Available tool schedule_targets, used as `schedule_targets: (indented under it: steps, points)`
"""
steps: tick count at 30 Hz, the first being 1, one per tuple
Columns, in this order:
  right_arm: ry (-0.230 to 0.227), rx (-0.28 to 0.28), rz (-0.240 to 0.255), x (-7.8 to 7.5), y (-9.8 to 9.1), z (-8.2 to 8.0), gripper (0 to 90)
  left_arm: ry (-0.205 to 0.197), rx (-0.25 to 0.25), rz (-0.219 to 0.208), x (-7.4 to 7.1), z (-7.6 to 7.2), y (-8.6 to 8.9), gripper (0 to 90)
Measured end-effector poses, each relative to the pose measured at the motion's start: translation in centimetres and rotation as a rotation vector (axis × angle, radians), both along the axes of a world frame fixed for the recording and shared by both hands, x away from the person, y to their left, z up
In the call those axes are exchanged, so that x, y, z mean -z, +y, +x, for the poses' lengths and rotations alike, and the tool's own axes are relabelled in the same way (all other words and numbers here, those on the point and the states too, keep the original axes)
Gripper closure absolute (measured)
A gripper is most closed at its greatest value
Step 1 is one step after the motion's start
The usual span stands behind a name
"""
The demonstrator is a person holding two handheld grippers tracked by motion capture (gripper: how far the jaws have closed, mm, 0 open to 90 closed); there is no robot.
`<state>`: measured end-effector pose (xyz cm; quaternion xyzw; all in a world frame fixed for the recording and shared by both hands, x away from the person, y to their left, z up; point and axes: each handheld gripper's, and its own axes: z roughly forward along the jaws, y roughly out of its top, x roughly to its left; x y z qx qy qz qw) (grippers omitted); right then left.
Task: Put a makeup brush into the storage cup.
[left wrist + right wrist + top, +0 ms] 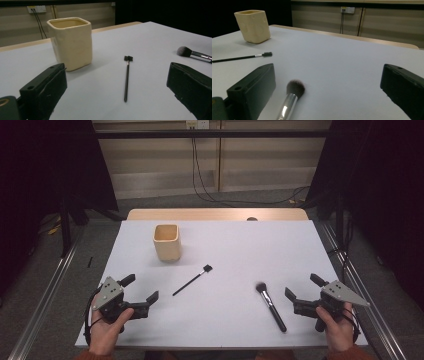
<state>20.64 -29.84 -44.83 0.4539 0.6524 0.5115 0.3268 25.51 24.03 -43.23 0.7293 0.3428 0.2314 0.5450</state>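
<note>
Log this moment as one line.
left gripper open, empty | right gripper open, empty | cup upright | thin brush, powder brush flat on table

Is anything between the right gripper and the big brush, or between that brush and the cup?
Nothing blocks the right gripper from the big brush. Toward the cup lies bare table; the thin brush sits left of that line.

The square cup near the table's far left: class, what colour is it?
The cup is pale cream-yellow, plain, no pattern. Left gripper view shows it best.
</note>
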Motion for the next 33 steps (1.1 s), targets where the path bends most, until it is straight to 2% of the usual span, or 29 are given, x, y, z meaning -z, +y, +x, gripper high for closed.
schedule_targets:
  steps: [4, 5, 6, 7, 11, 12, 15, 18, 19, 21, 23, 25, 27, 28, 31, 33]
  points:
    - [-0.004, 0.013, -0.01, -0.1, 0.1, -0.1, 0.0, 0.009, -0.001, 0.011, -0.3, 0.0, -1.0, 3.2]
    - [-0.001, 0.011, -0.003, -0.1, 0.2, -0.1, 0.0, 0.002, 0.013, 0.006, -0.6, 0.1, -1.9, 3.2]
    - [-0.001, 0.011, -0.003, -0.1, 0.2, -0.1, 0.0, 0.002, 0.013, 0.006, -0.6, 0.1, -1.9, 3.2]
    - [-0.001, 0.01, -0.004, -0.1, 0.3, -0.1, 0.0, -0.01, 0.039, 0.013, -0.9, 0.4, -2.8, 3.2]
    - [0.004, 0.004, -0.008, -0.1, 0.4, 0.1, 0.0, -0.02, 0.058, 0.006, -1.5, 0.9, -3.6, 3.1]
    - [0.005, 0.005, -0.006, 0.0, 0.4, 0.1, 0.0, -0.036, 0.055, 0.009, -1.9, 1.3, -4.0, 3.2]
    - [0.003, 0.002, -0.004, 0.0, 0.3, 0.1, 0.0, -0.055, 0.054, 0.012, -2.1, 1.9, -4.5, 3.1]
    - [0.002, 0.002, 0.001, 0.0, 0.3, 0.1, 0.0, -0.056, 0.062, 0.019, -2.1, 2.3, -4.9, 3.1]
    - [0.002, -0.001, -0.002, 0.0, 0.3, 0.1, 0.0, -0.07, 0.066, 0.019, -2.1, 2.8, -5.2, 3.5]
    - [0.002, -0.002, -0.003, 0.0, 0.3, 0.1, 0.0, -0.065, 0.067, 0.015, -2.0, 3.1, -5.3, 3.8]
    - [0.003, -0.001, -0.003, 0.0, 0.4, 0.1, 0.0, -0.057, 0.07, -0.002, -2.0, 3.6, -5.6, 3.8]
    - [0.006, 0.0, -0.002, 0.0, 0.4, 0.1, 0.0, -0.07, 0.07, 0.009, -2.1, 4.4, -6.0, 3.8]
    - [0.005, 0.0, -0.002, 0.0, 0.4, 0.1, 0.0, -0.076, 0.072, 0.005, -2.1, 4.7, -6.1, 3.8]
    - [0.005, 0.0, -0.003, 0.0, 0.4, 0.1, 0.0, -0.085, 0.07, 0.0, -2.2, 5.4, -6.1, 3.8]
    - [0.005, 0.0, -0.009, 0.0, 0.4, 0.1, 0.0, -0.083, 0.058, -0.017, -2.1, 6.2, -6.1, 3.8]
    - [0.006, 0.0, -0.006, 0.0, 0.4, 0.1, 0.0, -0.067, 0.061, -0.027, -2.0, 6.8, -6.2, 3.8]
